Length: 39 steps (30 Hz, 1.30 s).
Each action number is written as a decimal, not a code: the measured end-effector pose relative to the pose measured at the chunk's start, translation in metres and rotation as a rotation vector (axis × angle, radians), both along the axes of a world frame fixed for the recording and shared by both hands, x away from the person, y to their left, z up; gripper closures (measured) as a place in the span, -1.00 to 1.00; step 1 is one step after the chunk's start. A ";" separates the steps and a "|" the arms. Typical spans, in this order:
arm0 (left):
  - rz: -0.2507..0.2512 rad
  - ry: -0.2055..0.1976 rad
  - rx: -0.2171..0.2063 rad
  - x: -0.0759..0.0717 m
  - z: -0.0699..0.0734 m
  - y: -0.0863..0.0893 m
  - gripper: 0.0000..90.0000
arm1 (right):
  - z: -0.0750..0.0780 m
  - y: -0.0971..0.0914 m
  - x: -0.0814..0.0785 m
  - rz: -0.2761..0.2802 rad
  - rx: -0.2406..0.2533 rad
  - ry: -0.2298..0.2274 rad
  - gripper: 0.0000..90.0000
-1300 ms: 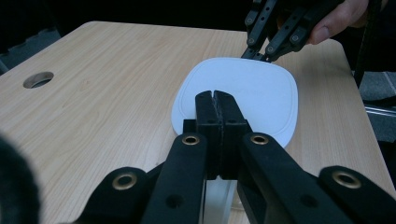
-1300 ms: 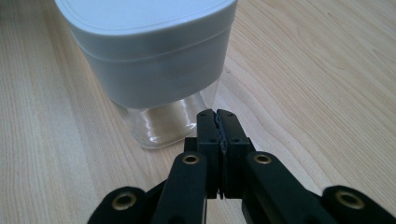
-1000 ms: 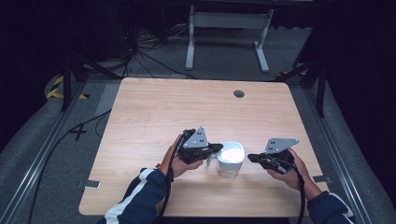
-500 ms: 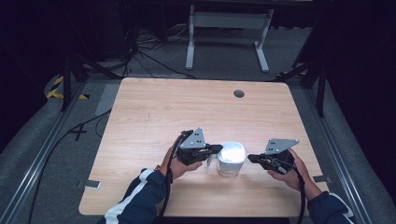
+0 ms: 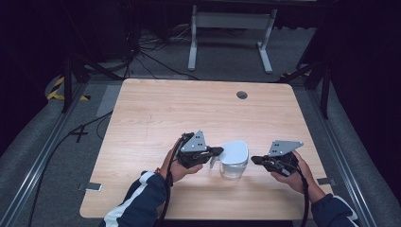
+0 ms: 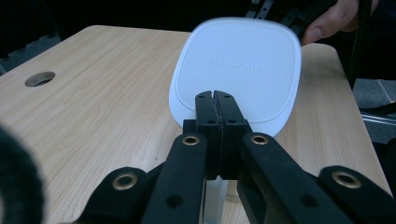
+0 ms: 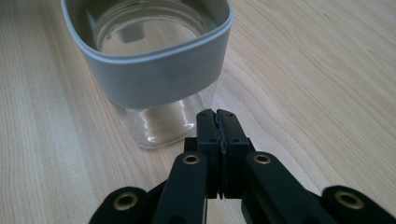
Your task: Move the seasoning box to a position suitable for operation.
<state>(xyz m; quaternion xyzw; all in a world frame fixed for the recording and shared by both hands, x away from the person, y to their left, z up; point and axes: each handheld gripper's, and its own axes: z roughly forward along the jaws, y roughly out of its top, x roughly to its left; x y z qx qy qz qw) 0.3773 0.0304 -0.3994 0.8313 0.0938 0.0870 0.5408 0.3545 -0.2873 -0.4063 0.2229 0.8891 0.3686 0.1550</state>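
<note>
Fingers of left gripper (image 6: 216,100) and right gripper (image 7: 217,120) closed, empty, jar (image 7: 154,70) base hidden under lid (image 6: 238,70).

The jar (image 5: 234,163) with its white lid (image 5: 235,150) stands near the front edge of the table (image 5: 156,113), and it is the one thing in the way. The left gripper (image 5: 216,152) and right gripper (image 5: 254,160) sit close on each side of it, so little room is left there. From the jar to the back edge and both back corners the wood is bare, with only a small round hole (image 5: 242,95) near the back edge.

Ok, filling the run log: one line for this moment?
left gripper: shut, at jar lid | right gripper: shut, beside clear jar | table
</note>
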 end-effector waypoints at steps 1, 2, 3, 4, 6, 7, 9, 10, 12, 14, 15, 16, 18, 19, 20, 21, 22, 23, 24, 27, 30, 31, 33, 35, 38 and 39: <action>0.002 -0.003 0.005 0.000 0.000 0.000 1.00 | 0.001 0.000 0.000 0.000 0.001 -0.003 0.98; -0.001 0.000 0.015 0.000 -0.001 -0.001 1.00 | 0.002 0.000 0.000 -0.002 0.002 -0.008 0.98; 0.000 -0.007 0.016 0.001 -0.002 -0.002 1.00 | 0.003 -0.001 0.000 -0.001 0.007 -0.016 0.98; -0.001 0.005 0.017 0.000 -0.003 -0.002 1.00 | 0.006 -0.002 -0.001 -0.003 0.017 -0.024 0.99; -0.004 0.008 0.013 0.000 -0.004 -0.004 1.00 | 0.017 -0.004 -0.002 0.000 0.063 -0.050 0.99; -0.004 0.008 0.013 0.000 -0.004 -0.004 1.00 | 0.017 -0.004 -0.002 0.000 0.063 -0.050 0.99; -0.004 -0.004 0.023 0.000 -0.003 -0.005 1.00 | 0.024 -0.002 -0.006 0.010 0.084 -0.070 0.99; -0.002 0.003 0.028 0.000 -0.003 -0.005 1.00 | 0.027 0.000 -0.008 0.017 0.089 -0.078 0.99; -0.005 0.001 0.034 0.000 -0.003 -0.006 1.00 | 0.033 0.005 -0.011 0.035 0.095 -0.098 0.99; 0.001 -0.005 0.033 0.000 -0.003 -0.007 1.00 | 0.038 0.013 -0.013 0.066 0.110 -0.095 0.99; -0.001 -0.013 0.043 0.000 -0.003 -0.007 1.00 | 0.039 0.015 -0.014 0.069 0.103 -0.105 0.99; -0.001 -0.010 0.044 -0.001 -0.003 -0.007 1.00 | 0.040 0.018 -0.014 0.075 0.100 -0.107 0.99; -0.002 -0.012 0.050 -0.001 -0.003 -0.007 1.00 | 0.041 0.023 -0.013 0.087 0.108 -0.104 0.99; 0.001 -0.011 0.046 -0.001 -0.003 -0.006 1.00 | 0.042 0.025 -0.012 0.088 0.104 -0.110 0.99; 0.001 -0.011 0.044 -0.001 -0.003 -0.006 1.00 | 0.042 0.026 -0.012 0.089 0.107 -0.108 0.99; 0.005 -0.014 0.043 -0.001 -0.002 -0.005 1.00 | 0.043 0.026 -0.012 0.090 0.106 -0.113 0.99; 0.006 -0.022 0.056 -0.002 -0.001 -0.003 1.00 | 0.044 0.026 -0.012 0.089 0.114 -0.109 0.99; 0.008 -0.026 0.067 -0.003 0.000 0.000 1.00 | 0.045 0.027 -0.012 0.089 0.118 -0.110 0.99; 0.010 -0.028 0.071 -0.004 0.000 0.002 1.00 | 0.046 0.027 -0.012 0.089 0.116 -0.116 0.99; 0.049 -0.028 0.094 -0.005 -0.001 0.021 1.00 | 0.048 0.029 -0.013 0.094 0.121 -0.123 0.99; 0.080 -0.019 0.116 -0.005 -0.005 0.037 1.00 | 0.051 0.033 -0.012 0.102 0.121 -0.130 0.99; 0.099 -0.011 0.125 -0.006 -0.008 0.045 0.99 | 0.052 0.034 -0.012 0.102 0.125 -0.129 0.99; 0.127 0.003 0.139 -0.007 -0.013 0.057 0.99 | 0.055 0.037 -0.012 0.105 0.132 -0.136 0.99; 0.155 0.018 0.150 -0.009 -0.017 0.068 0.98 | 0.057 0.040 -0.012 0.110 0.138 -0.141 0.99; 0.194 0.024 0.172 -0.012 -0.024 0.084 0.96 | 0.057 0.045 -0.010 0.119 0.137 -0.150 0.99; 0.210 0.025 0.183 -0.013 -0.026 0.090 0.95 | 0.057 0.047 -0.010 0.122 0.134 -0.149 0.99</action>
